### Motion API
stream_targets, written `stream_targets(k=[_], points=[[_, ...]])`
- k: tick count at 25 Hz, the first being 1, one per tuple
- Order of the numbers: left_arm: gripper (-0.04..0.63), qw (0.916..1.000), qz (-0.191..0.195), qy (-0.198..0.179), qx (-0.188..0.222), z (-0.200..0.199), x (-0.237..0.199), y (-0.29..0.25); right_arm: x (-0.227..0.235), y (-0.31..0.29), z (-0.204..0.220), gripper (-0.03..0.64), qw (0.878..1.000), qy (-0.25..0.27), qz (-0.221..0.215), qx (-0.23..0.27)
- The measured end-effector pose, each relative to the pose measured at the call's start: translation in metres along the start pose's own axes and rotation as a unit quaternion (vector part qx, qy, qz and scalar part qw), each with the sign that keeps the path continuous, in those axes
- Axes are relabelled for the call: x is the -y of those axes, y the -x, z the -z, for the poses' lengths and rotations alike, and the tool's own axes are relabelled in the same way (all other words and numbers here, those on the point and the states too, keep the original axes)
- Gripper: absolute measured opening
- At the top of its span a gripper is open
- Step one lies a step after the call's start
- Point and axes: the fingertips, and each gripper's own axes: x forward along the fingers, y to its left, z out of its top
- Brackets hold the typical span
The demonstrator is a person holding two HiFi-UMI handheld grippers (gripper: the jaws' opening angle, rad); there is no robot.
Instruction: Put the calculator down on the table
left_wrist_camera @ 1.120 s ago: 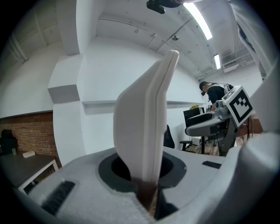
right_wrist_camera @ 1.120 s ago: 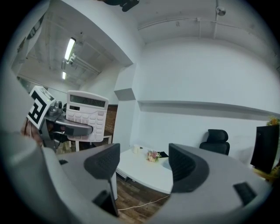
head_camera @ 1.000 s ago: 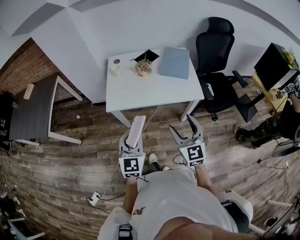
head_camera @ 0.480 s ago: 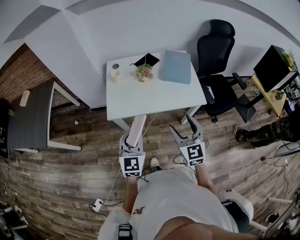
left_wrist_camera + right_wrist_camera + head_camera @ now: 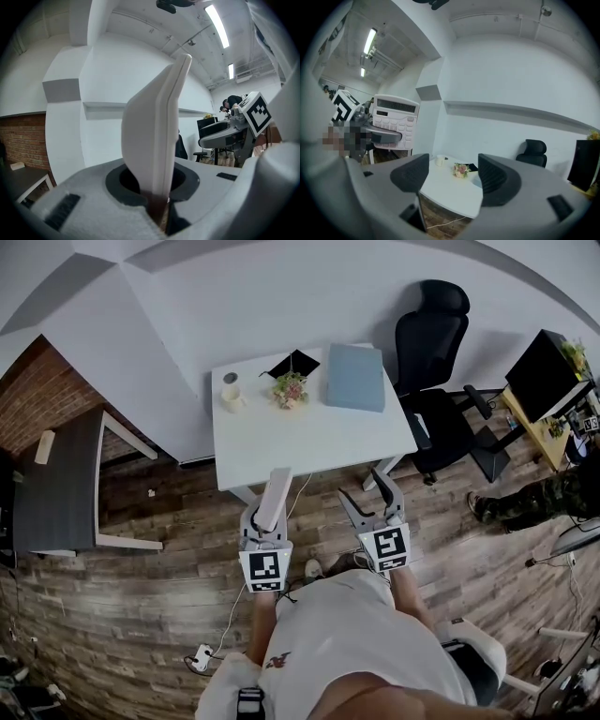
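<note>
My left gripper (image 5: 266,517) is shut on a white calculator (image 5: 274,499), held on edge above the wooden floor just short of the white table (image 5: 281,442). In the left gripper view the calculator (image 5: 157,126) stands upright between the jaws, seen edge-on. In the right gripper view its keypad face (image 5: 395,122) shows at the left, clamped in the other gripper. My right gripper (image 5: 369,498) is open and holds nothing; its pads (image 5: 410,171) frame the table (image 5: 445,185) ahead.
On the table stand a cup (image 5: 231,396), a small flower pot (image 5: 291,388), a dark object (image 5: 296,362) and a grey-blue folder (image 5: 355,377). A black office chair (image 5: 433,362) stands right of it. A dark side table (image 5: 58,484) is at the left. Cables lie on the floor.
The table has come nearer in the head view as both grippers moved towards it. The calculator stays gripped in the left gripper; the right stays open.
</note>
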Motion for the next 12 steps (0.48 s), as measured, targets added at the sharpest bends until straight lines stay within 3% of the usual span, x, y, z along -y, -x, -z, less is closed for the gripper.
stream_targets(k=[12], points=[[0.069, 1.0, 0.006, 0.005, -0.004, 0.004, -0.013, -0.031, 0.017, -0.028, 0.005, 0.325, 1.0, -0.006, 0.005, -0.009]])
